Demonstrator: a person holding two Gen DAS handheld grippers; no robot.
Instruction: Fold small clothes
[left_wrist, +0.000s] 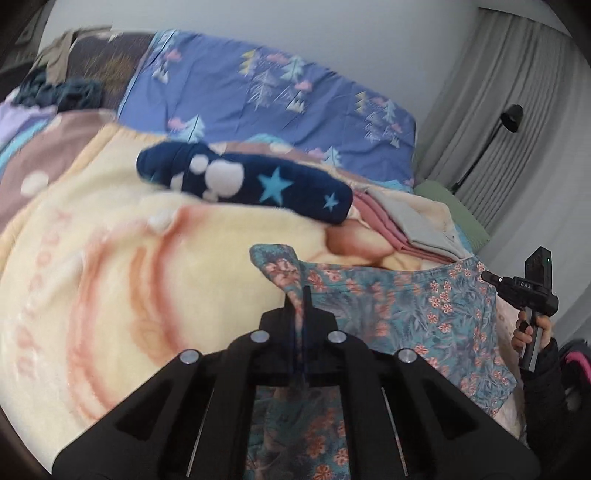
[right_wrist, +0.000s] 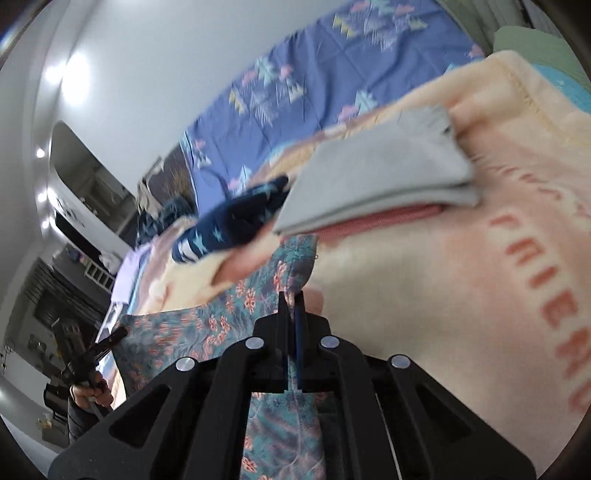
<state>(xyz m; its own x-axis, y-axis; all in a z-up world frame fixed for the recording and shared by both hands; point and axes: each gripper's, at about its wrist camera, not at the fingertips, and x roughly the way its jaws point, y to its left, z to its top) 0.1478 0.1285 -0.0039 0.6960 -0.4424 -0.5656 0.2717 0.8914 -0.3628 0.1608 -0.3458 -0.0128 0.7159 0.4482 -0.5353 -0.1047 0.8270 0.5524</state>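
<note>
Bed: cream blanket (left_wrist: 147, 258) with pink lettering as top layer | blue tree-print sheet (left_wrist: 258, 85) along wall side | on blanket: navy star-print garment (left_wrist: 258, 181); folded stack, grey piece (right_wrist: 376, 181) over pink piece (right_wrist: 388, 218); floral garment (left_wrist: 424, 306) spread at near edge, partly lifted.

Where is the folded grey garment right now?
The folded grey garment lies atop a pink one on the blanket, beyond the floral garment.
</note>
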